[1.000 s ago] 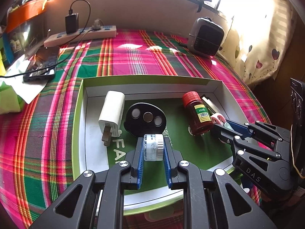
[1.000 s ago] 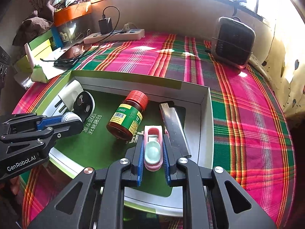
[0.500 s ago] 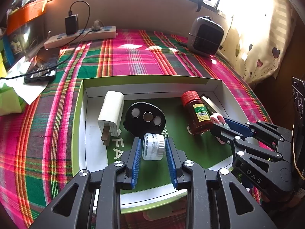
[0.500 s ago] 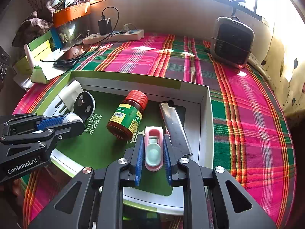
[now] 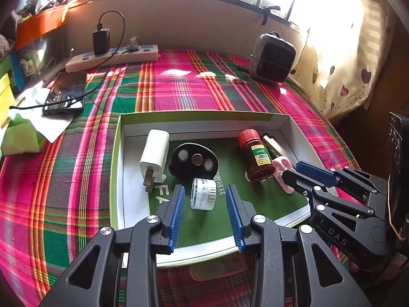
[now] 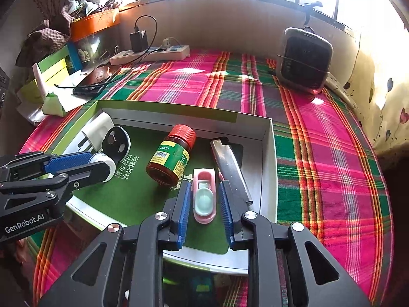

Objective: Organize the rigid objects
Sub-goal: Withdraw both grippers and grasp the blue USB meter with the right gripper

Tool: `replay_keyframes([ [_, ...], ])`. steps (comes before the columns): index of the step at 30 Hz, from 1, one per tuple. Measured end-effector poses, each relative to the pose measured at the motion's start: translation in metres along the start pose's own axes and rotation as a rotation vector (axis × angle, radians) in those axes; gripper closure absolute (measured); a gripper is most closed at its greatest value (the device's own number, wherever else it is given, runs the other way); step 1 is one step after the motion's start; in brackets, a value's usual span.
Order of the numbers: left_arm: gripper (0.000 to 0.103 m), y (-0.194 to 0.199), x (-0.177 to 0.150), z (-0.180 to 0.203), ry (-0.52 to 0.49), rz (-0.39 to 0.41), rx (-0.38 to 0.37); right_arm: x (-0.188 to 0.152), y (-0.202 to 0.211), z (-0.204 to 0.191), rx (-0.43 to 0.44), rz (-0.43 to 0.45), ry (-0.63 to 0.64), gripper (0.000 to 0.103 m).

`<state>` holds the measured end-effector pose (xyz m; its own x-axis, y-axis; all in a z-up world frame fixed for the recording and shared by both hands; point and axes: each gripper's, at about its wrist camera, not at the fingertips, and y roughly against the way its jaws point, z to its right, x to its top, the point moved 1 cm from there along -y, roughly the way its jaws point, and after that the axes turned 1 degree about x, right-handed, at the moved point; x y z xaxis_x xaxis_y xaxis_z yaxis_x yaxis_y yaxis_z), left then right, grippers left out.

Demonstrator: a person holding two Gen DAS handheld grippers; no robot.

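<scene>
Tablecloth (image 5: 179,94): plaid cloth over the whole surface, carrying the box and the clutter at the far edge.
Box (image 5: 204,116): shallow open box with a green liner, set close to the person; the rigid items are gathered in it, and its walls stop them sliding off.
Left gripper (image 5: 205,204): released, jaws opening; the blue pads stand clear on both sides of the white roll, so it reads as a set-down just made.
Right gripper (image 6: 204,197): jaws opening around the pink case; gaps to the pads are narrow but visible, so I judge it let go rather than clamped.
Brown bottle (image 6: 170,154): red cap, green label, lying on its side mid-box, which keeps it below the rim, though it could roll.
Metal bar (image 6: 231,171): flat silver piece laid along the right wall, parallel to the case; what it is I cannot tell.
White charger (image 5: 154,153): prongs toward the camera, flat against the left wall.
Black disc (image 5: 195,160): dark oval with three round insets, just beside the charger.
Pink case (image 6: 204,195): small, flat on the liner between bottle and bar.
White roll (image 5: 203,197): smallest item, lying on its side just in front of the disc.
</scene>
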<state>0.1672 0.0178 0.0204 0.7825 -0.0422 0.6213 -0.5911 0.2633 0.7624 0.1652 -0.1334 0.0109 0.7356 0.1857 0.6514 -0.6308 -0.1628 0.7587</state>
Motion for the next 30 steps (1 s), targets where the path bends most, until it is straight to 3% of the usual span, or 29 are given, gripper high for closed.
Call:
replay_keyframes([
  [16, 0.070, 0.046, -0.023, -0.023, 0.072, 0.054, -0.006, -0.015, 0.043, 0.005, -0.020, 0.077, -0.067, 0.078],
  [27, 0.070, 0.066, -0.051, -0.026, 0.087, 0.055, -0.039, -0.064, 0.075, 0.023, 0.002, 0.092, -0.129, 0.077],
  [30, 0.070, 0.066, -0.058, -0.022, 0.085, 0.043, -0.062, -0.074, 0.073, 0.025, 0.032, 0.070, -0.137, 0.070],
])
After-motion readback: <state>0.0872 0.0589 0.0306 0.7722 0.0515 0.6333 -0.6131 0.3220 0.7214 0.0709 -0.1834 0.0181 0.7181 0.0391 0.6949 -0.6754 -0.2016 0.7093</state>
